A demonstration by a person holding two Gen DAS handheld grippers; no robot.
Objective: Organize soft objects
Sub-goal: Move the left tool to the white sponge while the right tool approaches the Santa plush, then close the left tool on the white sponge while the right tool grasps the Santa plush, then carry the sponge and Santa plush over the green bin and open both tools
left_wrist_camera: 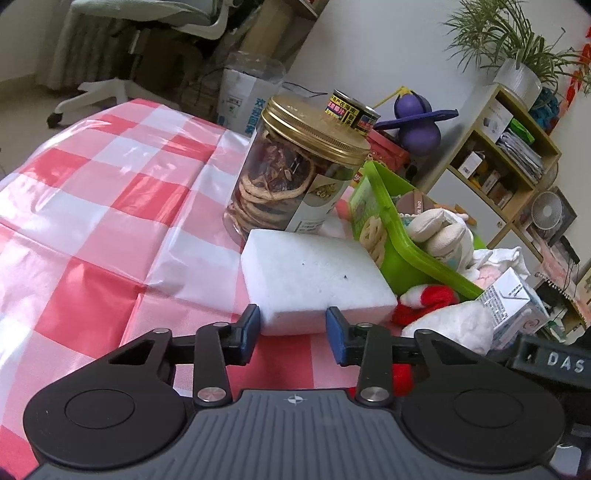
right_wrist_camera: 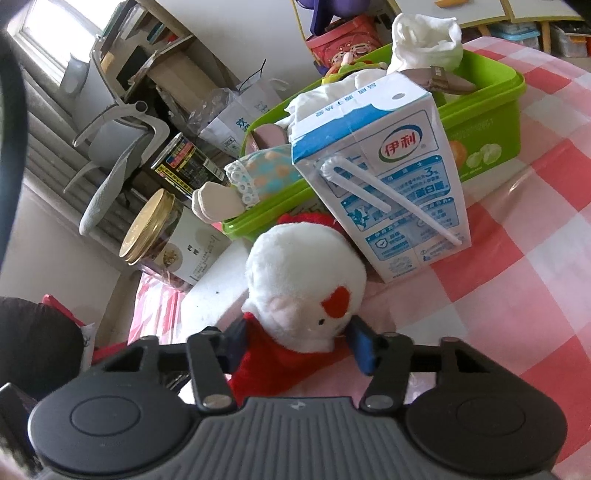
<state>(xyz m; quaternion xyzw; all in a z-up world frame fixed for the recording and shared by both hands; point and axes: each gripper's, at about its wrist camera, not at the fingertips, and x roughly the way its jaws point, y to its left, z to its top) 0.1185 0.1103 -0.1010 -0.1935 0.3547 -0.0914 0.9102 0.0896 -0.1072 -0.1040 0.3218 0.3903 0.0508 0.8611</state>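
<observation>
A white sponge block [left_wrist_camera: 306, 273] lies on the red-checked tablecloth [left_wrist_camera: 110, 206]. My left gripper [left_wrist_camera: 293, 328] is at its near end with the jaws partly apart. The left pad touches the near left corner and the right pad crosses the front face; no dent shows. A white plush toy [right_wrist_camera: 299, 280] with red clothes lies in front of the green basket [right_wrist_camera: 491, 122]. My right gripper [right_wrist_camera: 300, 341] is shut on its head, one blue pad on each side. In the left wrist view the plush toy [left_wrist_camera: 424, 299] shows to the right of the sponge. The sponge [right_wrist_camera: 218, 288] lies left of the toy.
A milk carton [right_wrist_camera: 388, 177] leans against the basket right behind the toy. A gold-lidded jar [left_wrist_camera: 295, 166] of dried slices stands behind the sponge, a can [left_wrist_camera: 351, 110] beyond it. The green basket [left_wrist_camera: 388, 206] holds a cloth doll [left_wrist_camera: 439, 229] and a white cloth [right_wrist_camera: 424, 33].
</observation>
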